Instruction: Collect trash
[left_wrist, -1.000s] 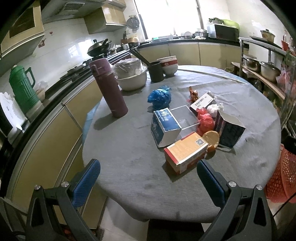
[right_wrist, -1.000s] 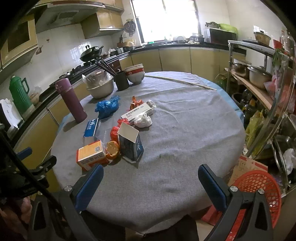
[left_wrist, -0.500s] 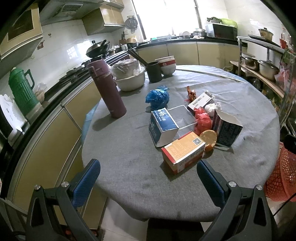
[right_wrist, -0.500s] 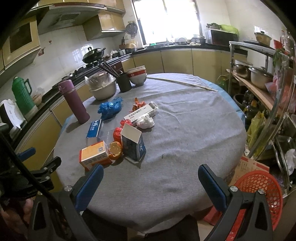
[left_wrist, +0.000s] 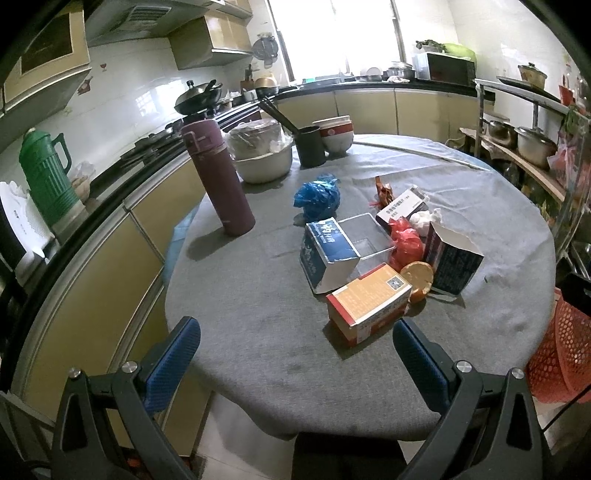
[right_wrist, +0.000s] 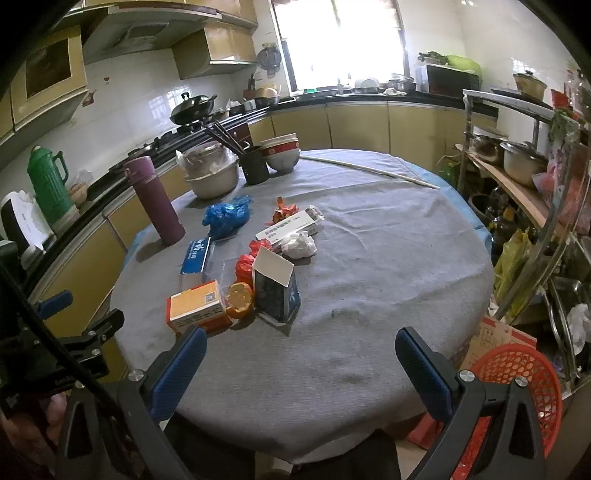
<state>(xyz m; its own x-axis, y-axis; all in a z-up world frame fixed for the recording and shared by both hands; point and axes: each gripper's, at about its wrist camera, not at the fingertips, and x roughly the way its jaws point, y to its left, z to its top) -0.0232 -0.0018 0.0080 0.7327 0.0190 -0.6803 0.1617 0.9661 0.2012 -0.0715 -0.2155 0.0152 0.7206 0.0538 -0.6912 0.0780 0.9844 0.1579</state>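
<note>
Nothing collected yet: my left gripper (left_wrist: 295, 363) and right gripper (right_wrist: 301, 363) both gape wide, empty, trash pile (right_wrist: 255, 266) mid-table toward its left edge, red basket (right_wrist: 517, 384) below right edge.

Round table (right_wrist: 388, 266) w/ grey cloth: boxes (right_wrist: 197, 306), orange peel (right_wrist: 240, 294), blue bag (right_wrist: 227, 216), purple flask (right_wrist: 155, 201), bowls (right_wrist: 214, 177).

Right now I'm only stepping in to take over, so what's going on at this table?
A person holds two grippers over the round table, jaws open, gripping nothing. The left gripper faces the orange box nearest it. The right gripper hangs over bare cloth. The trash pile, including a blue bag and an open dark carton, sits untouched. The red basket waits beside the table.
</note>
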